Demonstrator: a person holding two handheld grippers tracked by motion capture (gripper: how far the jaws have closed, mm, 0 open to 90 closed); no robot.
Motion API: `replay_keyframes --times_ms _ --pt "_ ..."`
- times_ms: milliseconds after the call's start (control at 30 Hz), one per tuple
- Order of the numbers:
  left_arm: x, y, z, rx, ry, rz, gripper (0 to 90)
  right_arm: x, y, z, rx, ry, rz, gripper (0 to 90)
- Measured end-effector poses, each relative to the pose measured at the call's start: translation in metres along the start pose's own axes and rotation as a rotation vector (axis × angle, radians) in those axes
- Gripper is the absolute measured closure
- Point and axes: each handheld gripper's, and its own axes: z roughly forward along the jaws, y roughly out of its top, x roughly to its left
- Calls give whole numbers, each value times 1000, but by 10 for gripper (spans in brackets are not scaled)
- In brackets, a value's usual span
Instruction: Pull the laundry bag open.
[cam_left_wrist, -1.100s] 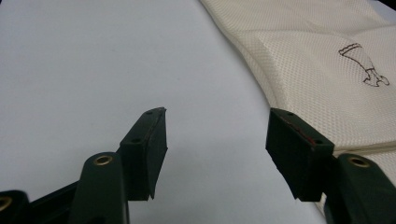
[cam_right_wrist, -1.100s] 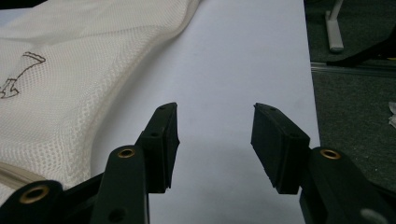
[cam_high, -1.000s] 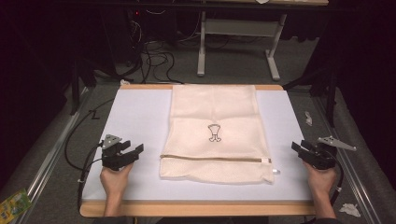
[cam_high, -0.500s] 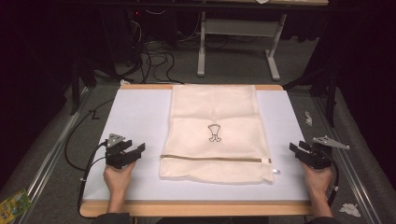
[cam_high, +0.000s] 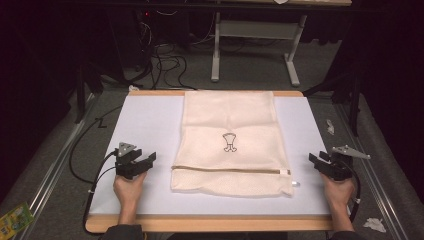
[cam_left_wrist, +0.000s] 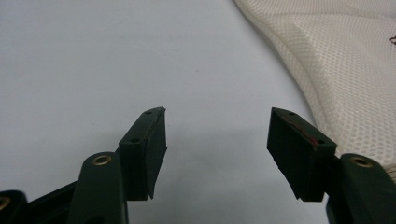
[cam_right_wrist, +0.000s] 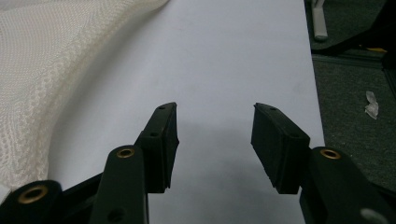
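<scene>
A: Cream mesh is lying in the middle of the high view: a laundry bag (cam_high: 231, 142) spread flat on the white table top (cam_high: 150, 125), running from the table's far edge down toward the near one.

B: Is anything marking it?

A: A small dark emblem (cam_high: 229, 142) is sitting at the bag's centre, and a brownish zipper (cam_high: 227, 170) is crossing it lower down, ending in a white tab at the right.

B: Where are the tools sitting?

A: The left gripper (cam_high: 144, 161) is resting in the lower left of the high view, near the bag's left edge but apart from it, with a hand (cam_high: 129, 187) behind it. The right gripper (cam_high: 317, 162) is sitting in the lower right, near the zipper's end yet clear of the fabric.

B: Are they gripping anything?

A: No. In the left gripper view the left gripper (cam_left_wrist: 217, 135) is standing with its jaws spread and bare table between them, the mesh filling the upper right corner. In the right gripper view the right gripper (cam_right_wrist: 215, 133) is likewise gaping over bare table, the mesh curving through the upper left.
</scene>
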Motion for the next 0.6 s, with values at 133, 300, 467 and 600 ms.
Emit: replay_keyframes --times_ms 133,300,467,600 --pt "0 -1 3 4 11 8 378 1 0 2 5 -1 8 513" --pt "0 -3 6 -1 17 11 377 2 -2 3 0 -1 0 509" --pt "0 -6 9 -16 25 -6 374 0 -2 3 -9 3 6 501" --pt "1 -6 8 -22 20 -10 367 1 -3 2 -16 4 6 491"
